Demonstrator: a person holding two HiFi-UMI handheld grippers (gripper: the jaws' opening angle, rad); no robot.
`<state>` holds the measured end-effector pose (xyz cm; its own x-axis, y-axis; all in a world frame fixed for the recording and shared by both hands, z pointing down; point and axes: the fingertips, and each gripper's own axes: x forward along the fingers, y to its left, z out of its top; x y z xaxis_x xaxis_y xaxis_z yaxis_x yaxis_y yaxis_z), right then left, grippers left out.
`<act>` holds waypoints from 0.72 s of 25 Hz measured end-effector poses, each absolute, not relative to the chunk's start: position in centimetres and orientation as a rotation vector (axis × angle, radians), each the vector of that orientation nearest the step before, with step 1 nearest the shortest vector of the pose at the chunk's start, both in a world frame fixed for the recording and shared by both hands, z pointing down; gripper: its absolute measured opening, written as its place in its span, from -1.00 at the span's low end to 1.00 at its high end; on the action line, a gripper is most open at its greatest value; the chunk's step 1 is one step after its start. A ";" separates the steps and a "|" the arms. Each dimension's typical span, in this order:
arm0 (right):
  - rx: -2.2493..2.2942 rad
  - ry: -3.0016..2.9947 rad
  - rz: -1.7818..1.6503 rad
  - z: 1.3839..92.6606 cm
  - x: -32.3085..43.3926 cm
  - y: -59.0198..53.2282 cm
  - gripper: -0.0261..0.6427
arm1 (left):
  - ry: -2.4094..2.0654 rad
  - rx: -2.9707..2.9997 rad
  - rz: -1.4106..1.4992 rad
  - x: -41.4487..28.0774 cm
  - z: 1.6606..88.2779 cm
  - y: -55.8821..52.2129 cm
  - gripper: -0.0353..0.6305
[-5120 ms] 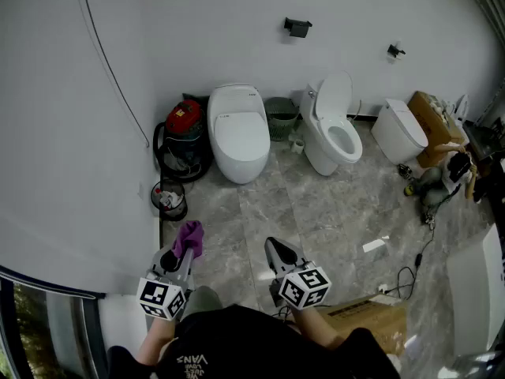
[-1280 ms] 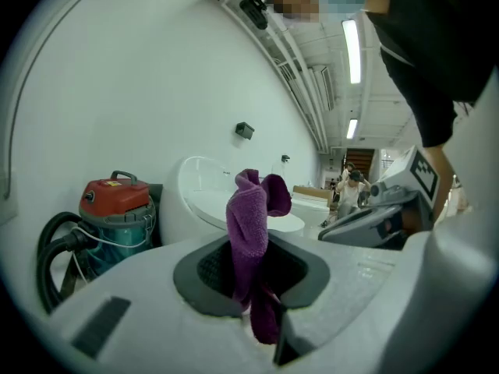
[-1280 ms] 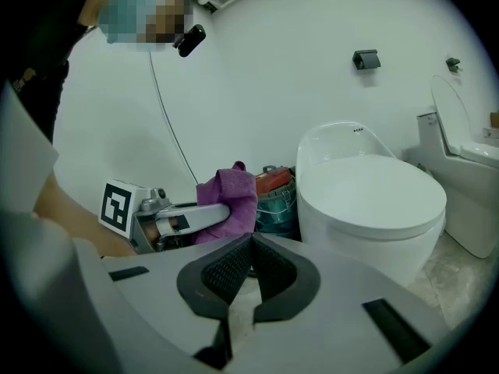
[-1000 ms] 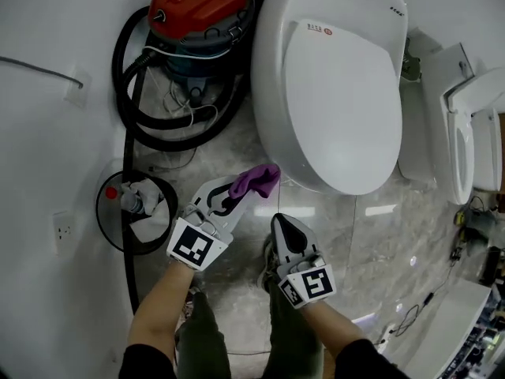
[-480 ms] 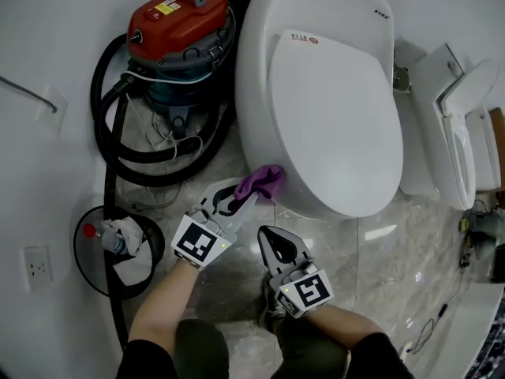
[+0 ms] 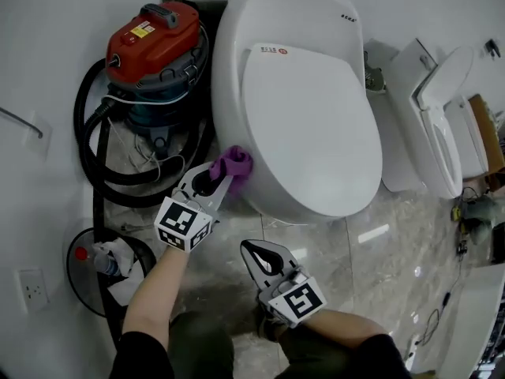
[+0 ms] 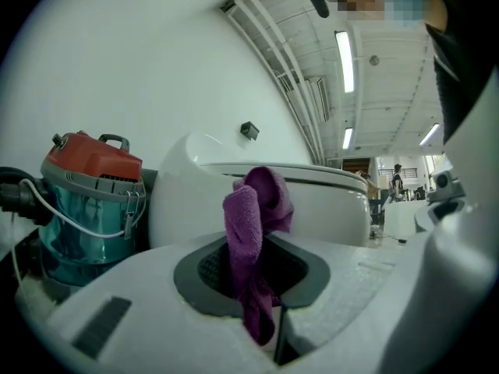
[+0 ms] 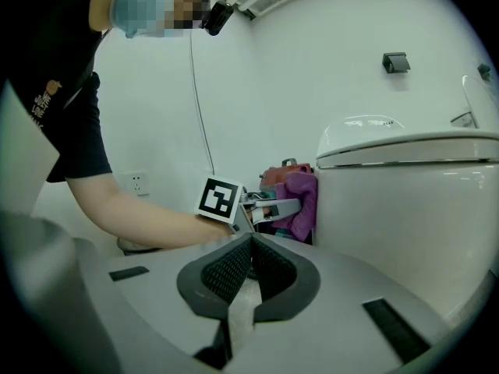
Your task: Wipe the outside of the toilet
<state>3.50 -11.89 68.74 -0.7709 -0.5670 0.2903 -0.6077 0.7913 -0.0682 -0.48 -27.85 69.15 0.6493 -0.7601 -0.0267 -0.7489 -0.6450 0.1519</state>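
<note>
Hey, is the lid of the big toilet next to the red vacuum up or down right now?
Down. In the head view the lid lies flat on top of the toilet, with no opening showing.

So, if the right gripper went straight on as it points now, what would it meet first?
Probably the left gripper with its purple cloth, beside the toilet; depth is unclear.

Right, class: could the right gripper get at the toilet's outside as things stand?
Probably yes. The right gripper, shut and empty, hangs near the front of the toilet with only bare floor between; the left gripper and cloth are off to the side, out of its path.
</note>
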 end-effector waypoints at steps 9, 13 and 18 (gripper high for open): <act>0.960 -2.702 0.206 68.1 4.5 -11.2 -0.92 | -1.423 2.610 -0.040 -5.2 69.6 -36.8 -0.71; 1.017 -2.699 0.220 68.2 5.7 -11.8 -0.92 | -1.547 2.533 0.048 -6.9 70.1 -41.0 -0.71; 1.064 -2.699 0.249 68.5 6.8 -12.0 -0.92 | -1.617 2.484 0.118 -7.8 70.4 -43.2 -0.73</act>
<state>6.85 -12.03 68.47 -0.7101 -0.6490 0.2731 -0.6880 0.7220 -0.0733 -7.85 -43.17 70.40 0.4068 -0.8992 0.1612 -0.9131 -0.3947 0.1027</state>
